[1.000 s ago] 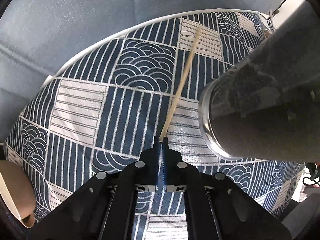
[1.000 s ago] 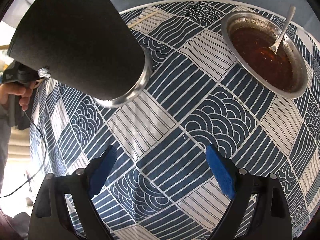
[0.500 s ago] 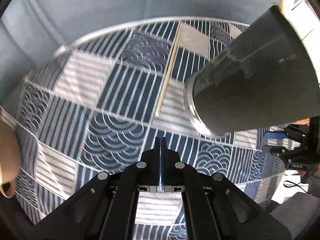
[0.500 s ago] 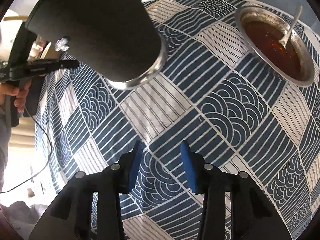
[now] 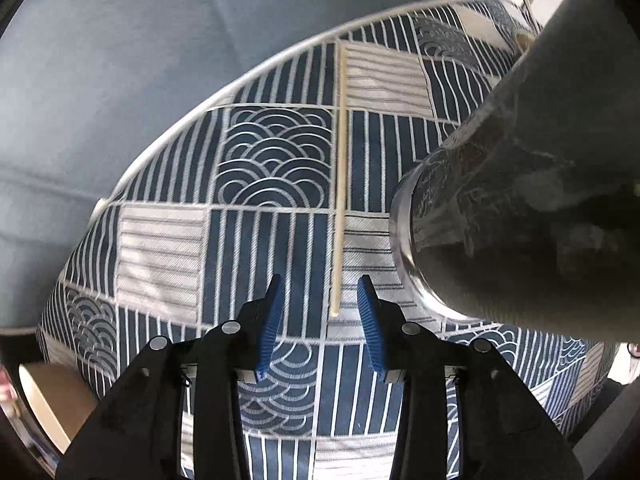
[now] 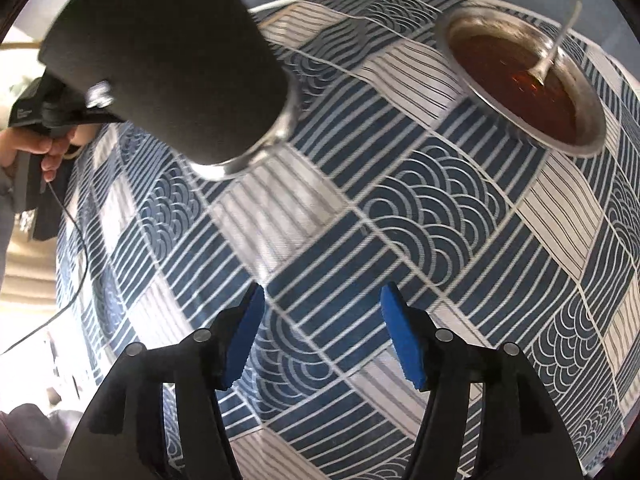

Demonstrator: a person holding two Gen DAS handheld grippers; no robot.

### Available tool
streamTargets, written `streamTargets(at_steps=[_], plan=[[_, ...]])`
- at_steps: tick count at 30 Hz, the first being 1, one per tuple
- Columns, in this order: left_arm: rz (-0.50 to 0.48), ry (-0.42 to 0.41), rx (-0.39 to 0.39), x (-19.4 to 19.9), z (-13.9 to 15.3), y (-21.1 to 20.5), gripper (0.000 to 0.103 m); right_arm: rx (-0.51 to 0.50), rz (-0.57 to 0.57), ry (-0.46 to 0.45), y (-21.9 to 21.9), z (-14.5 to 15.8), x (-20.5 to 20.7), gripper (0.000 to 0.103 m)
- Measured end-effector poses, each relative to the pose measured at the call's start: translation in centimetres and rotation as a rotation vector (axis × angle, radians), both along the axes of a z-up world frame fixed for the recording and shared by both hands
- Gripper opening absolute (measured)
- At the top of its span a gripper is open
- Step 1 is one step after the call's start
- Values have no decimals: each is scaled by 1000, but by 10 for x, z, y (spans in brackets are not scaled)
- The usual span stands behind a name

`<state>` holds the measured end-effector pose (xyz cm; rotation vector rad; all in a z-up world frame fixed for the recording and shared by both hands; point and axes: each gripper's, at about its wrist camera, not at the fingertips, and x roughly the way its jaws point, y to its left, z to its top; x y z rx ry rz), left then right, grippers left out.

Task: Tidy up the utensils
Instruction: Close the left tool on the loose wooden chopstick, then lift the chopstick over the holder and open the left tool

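- Two blue pads point(image 5: 269, 322) of the left gripper point(image 5: 320, 312) stand spread apart, holding nothing, low over the patterned tablecloth point(image 5: 276, 168).
- One pale chopstick point(image 5: 340, 184) lies flat on the cloth; its near tip sits in the gap between the left fingers, closer to the right-hand pad, and touches neither as far as the left wrist view shows.
- From that tip the chopstick runs straight away from the gripper toward the far edge of the table, ending just short of the white hem.
- Just right of the chopstick and of the right-hand finger stands a tall dark cup point(image 5: 520, 208) with a shiny metal base rim, resting on the cloth; it fills the right side of the left wrist view.
- Both fingers of the right gripper point(image 6: 322, 326) are likewise released, blue pads point(image 6: 402, 340) wide apart, with only bare cloth between them.
- Beyond the right gripper's left finger, the same dark cup point(image 6: 168, 60) stands on the cloth, well apart from the pads.
- Toward the far right corner of the table sits a metal bowl point(image 6: 584, 144) of reddish-brown sauce, with a metal spoon point(image 6: 554, 46) resting in it, handle leaning over the far rim.
- At the left edge of the right wrist view, a hand point(image 6: 36, 148) grips the handle of the left gripper, a thin cable hanging below it.
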<state>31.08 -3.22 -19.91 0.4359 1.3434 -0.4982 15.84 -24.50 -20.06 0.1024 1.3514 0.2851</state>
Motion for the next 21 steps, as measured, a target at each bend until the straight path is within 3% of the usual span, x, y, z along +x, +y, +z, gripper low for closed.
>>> streamTargets(at_steps=[3, 5, 7, 12, 16, 21], plan=[[32, 37, 1, 9, -4, -3, 34, 6, -16, -6, -2, 0, 3, 62], [44, 41, 6, 13, -4, -2, 25, 9, -18, -7, -2, -1, 6, 64], [35, 60, -1, 13, -6, -3, 5, 8, -17, -5, -1, -2, 8, 64], [39, 79, -2, 0, -4, 13, 4, 14, -1, -13, 11, -1, 7, 66], [98, 151, -124, -24, 1, 36, 4, 32, 2, -25, 14, 3, 4, 67], [222, 173, -327, -65, 23, 69, 4, 114, -7, -30, 11, 14, 0, 67]])
